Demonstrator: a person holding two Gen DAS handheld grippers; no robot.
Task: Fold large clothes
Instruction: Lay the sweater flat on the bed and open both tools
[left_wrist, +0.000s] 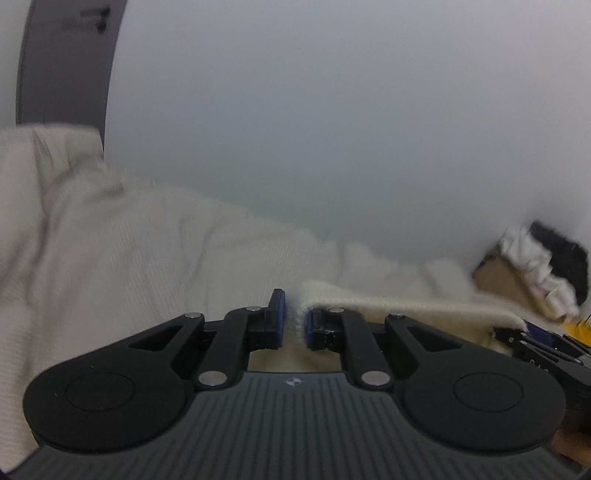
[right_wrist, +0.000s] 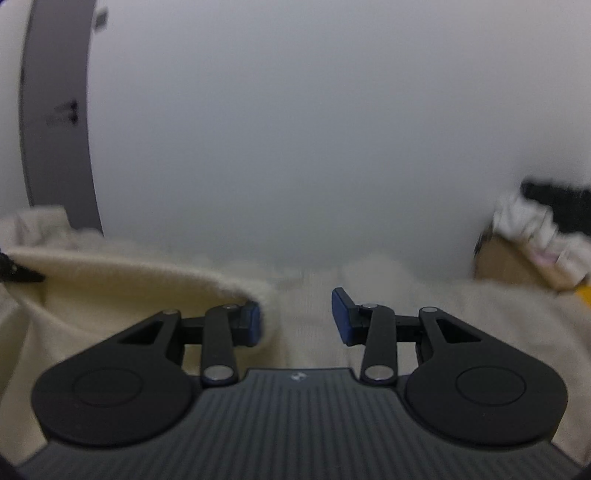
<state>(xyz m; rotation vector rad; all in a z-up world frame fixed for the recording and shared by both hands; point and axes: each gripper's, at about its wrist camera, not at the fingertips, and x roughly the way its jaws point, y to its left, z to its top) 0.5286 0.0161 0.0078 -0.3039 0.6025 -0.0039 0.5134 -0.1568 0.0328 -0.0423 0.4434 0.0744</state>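
A large cream knitted garment (left_wrist: 110, 240) lies spread below both grippers and shows in the right wrist view (right_wrist: 110, 295) too. My left gripper (left_wrist: 294, 325) is shut on a fuzzy folded edge of the garment (left_wrist: 388, 299), which runs off to the right toward the other gripper (left_wrist: 532, 339). My right gripper (right_wrist: 295, 319) is open. The same fuzzy edge (right_wrist: 184, 280) drapes over its left finger (right_wrist: 251, 319), and the ribbed cloth lies flat between the fingers. Both views are blurred.
A plain grey-white wall fills the background, with a dark grey vertical strip (left_wrist: 62, 62) at the left. A cardboard box (left_wrist: 506, 277) holding white and black cloth stands at the right; it also shows in the right wrist view (right_wrist: 517, 258).
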